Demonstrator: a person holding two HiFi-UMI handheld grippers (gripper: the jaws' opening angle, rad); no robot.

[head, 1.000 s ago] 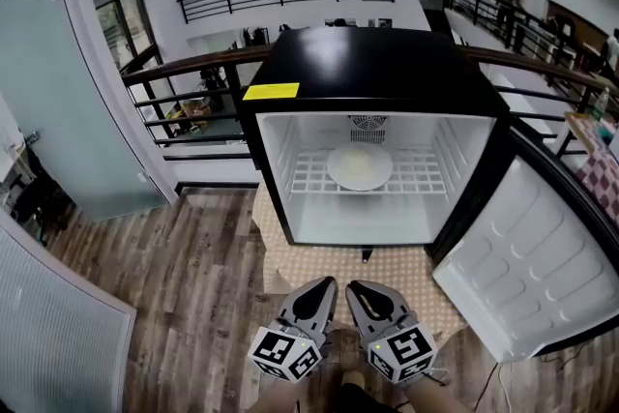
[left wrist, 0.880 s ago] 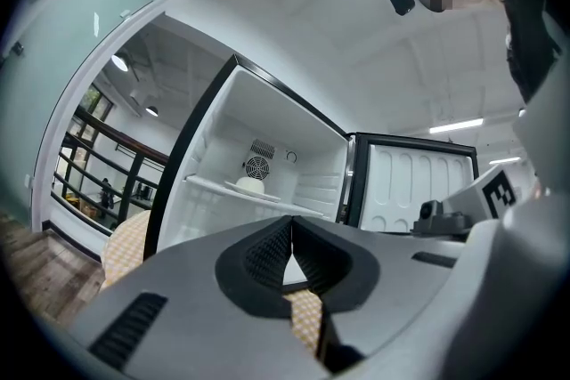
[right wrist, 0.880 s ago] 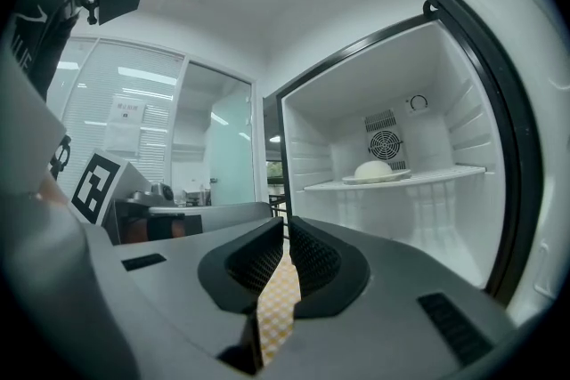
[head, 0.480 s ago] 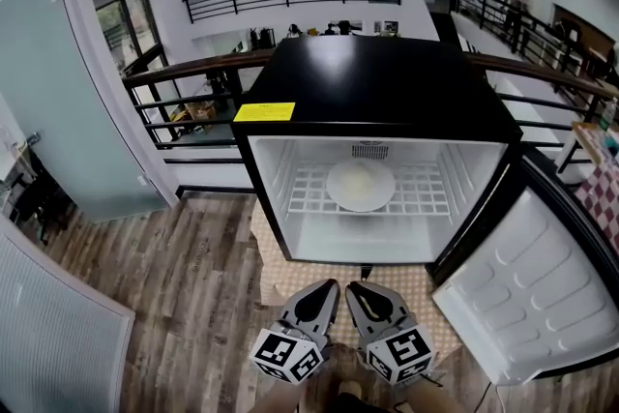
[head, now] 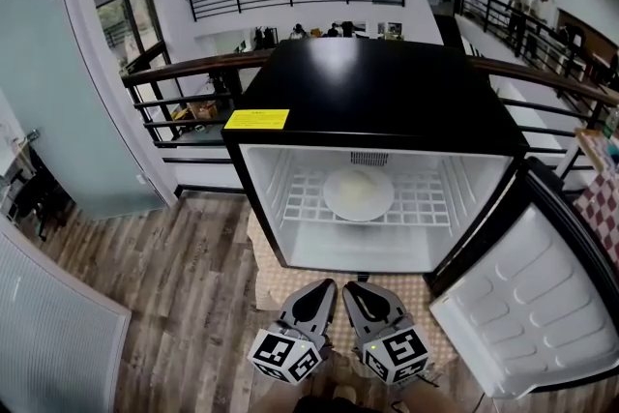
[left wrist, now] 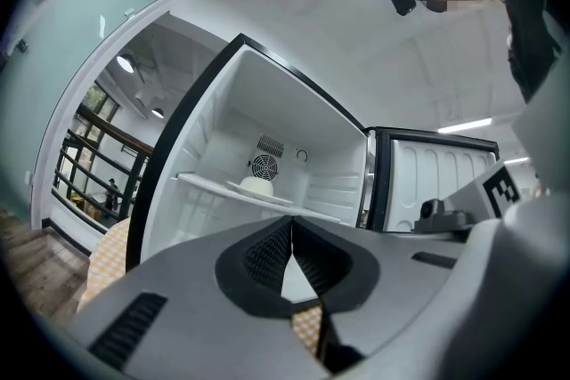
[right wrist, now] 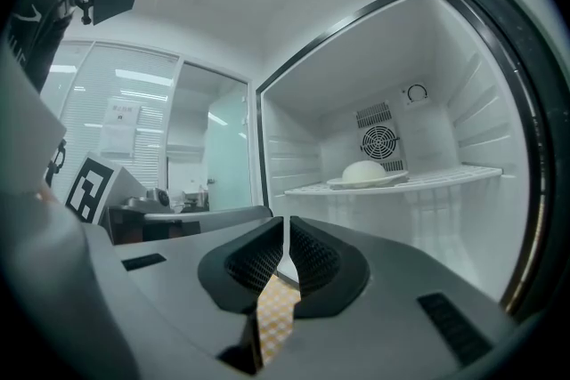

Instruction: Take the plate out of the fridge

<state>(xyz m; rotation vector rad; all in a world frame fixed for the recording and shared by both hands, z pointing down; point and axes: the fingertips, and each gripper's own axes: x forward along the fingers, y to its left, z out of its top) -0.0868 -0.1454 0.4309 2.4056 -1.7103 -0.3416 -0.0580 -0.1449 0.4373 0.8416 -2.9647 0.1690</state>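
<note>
Item: round white plate (head: 359, 193), shallow, with a plain rim; a pale domed lump (right wrist: 363, 171) sits on its centre.
Place: middle of the white wire shelf (head: 426, 198), toward its back edge, just in front of the round fan vent (right wrist: 378, 141) in the rear wall.
Housing: small black fridge (head: 377, 82) with a white interior; a yellow label (head: 256, 119) at the front left corner of its top.
Door: white-lined door (head: 522, 305) – swung wide open to the right.
Base: beige checked mat (head: 290, 280) on a grey wood-plank floor (head: 184, 295).
Left gripper (head: 327, 285): jaws pressed together, nothing between them – low before the fridge opening, well apart from the plate.
Right gripper (head: 350, 287): jaws pressed together, empty, just beside the left.
</note>
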